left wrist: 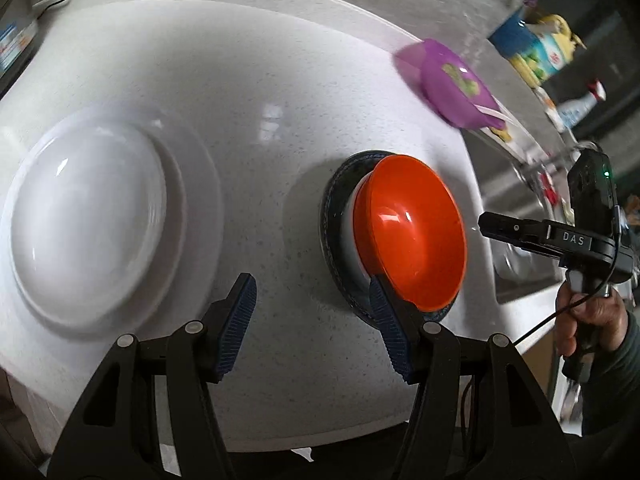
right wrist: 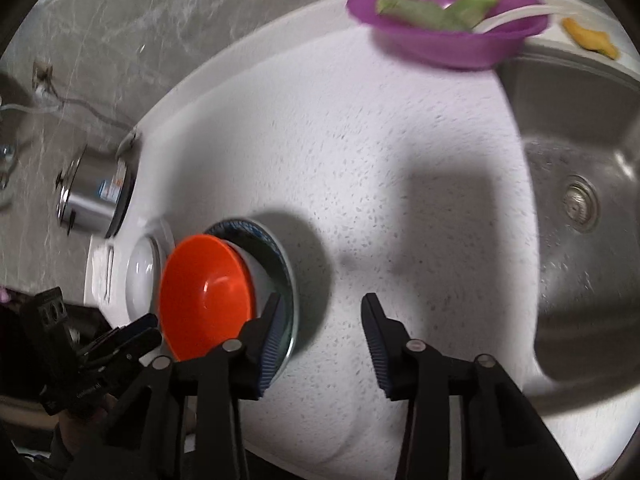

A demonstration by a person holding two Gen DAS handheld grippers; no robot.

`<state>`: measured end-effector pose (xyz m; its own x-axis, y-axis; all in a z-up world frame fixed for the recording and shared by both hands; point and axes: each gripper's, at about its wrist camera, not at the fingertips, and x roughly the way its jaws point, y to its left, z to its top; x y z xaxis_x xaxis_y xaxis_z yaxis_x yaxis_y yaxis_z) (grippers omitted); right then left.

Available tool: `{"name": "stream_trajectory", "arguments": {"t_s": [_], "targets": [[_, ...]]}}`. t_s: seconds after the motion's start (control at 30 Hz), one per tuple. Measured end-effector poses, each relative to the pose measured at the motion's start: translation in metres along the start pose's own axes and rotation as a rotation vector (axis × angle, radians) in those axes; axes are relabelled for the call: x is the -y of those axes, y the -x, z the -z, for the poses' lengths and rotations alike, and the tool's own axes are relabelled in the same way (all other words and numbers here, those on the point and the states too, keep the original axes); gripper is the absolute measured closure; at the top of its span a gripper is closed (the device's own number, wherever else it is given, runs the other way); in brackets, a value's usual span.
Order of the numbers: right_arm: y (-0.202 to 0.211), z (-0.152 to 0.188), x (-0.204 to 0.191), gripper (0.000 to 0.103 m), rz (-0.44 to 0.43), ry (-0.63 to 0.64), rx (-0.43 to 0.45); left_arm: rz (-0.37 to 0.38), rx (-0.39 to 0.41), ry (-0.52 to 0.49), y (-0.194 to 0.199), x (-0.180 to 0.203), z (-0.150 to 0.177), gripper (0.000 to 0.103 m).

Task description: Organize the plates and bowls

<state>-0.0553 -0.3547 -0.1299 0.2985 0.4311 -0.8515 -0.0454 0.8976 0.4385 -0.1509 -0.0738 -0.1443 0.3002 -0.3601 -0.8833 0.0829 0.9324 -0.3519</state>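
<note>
An orange bowl (left wrist: 412,232) (right wrist: 204,296) sits nested in a white bowl (left wrist: 350,220) on a dark blue plate (left wrist: 334,192) (right wrist: 286,264). To its left, another white bowl (left wrist: 88,216) (right wrist: 140,272) rests on a white plate (left wrist: 200,200). My left gripper (left wrist: 312,284) (right wrist: 152,328) is open above the counter between the two stacks, its right finger in front of the orange bowl's rim. My right gripper (right wrist: 322,300) (left wrist: 490,226) is open with nothing between its fingers, just right of the dark plate.
A purple bowl (left wrist: 452,80) (right wrist: 444,20) with green food and a white spoon sits at the counter's back edge. A steel sink (right wrist: 580,208) lies right of the white counter (right wrist: 360,140). A steel pot (right wrist: 96,196) stands far left. A hand (left wrist: 580,320) holds the right gripper.
</note>
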Motion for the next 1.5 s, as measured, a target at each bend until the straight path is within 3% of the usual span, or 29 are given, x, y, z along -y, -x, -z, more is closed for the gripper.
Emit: {"name": "stream_trajectory", "arguments": {"t_s": [0.33,0.43,0.6,1.03,1.23,1.3,1.4,1.43,1.5], "targets": [[-0.021,-0.011,0.008,0.062,-0.075,0.083,-0.074,-0.08,0.001,0.084,-0.025,0.01,0.013,0.049],[-0.023,-0.011,0.004,0.062,-0.074,0.128,-0.084,-0.048,-0.011,0.105,-0.035,0.008,0.014,0.061],[-0.026,-0.014,-0.002,0.063,-0.078,0.176,-0.098,-0.029,-0.008,0.11,-0.045,0.011,0.011,0.071],[-0.042,-0.012,-0.011,0.073,-0.091,0.21,-0.149,-0.031,0.004,0.114,-0.057,0.011,0.0,0.072],[-0.045,-0.013,-0.002,0.073,-0.148,0.157,-0.153,-0.051,0.007,0.091,-0.06,0.015,-0.001,0.072],[-0.046,-0.013,0.001,0.076,-0.172,0.143,-0.158,-0.048,-0.009,0.087,-0.064,0.015,-0.003,0.073],[-0.046,-0.012,0.004,0.091,-0.237,0.134,-0.171,-0.029,-0.025,0.056,-0.069,0.023,-0.007,0.086],[-0.046,-0.011,0.001,0.092,-0.241,0.147,-0.175,-0.036,-0.028,0.043,-0.07,0.027,-0.007,0.091],[-0.047,-0.01,-0.003,0.092,-0.228,0.159,-0.171,-0.053,-0.027,0.023,-0.072,0.032,-0.009,0.091]]}}
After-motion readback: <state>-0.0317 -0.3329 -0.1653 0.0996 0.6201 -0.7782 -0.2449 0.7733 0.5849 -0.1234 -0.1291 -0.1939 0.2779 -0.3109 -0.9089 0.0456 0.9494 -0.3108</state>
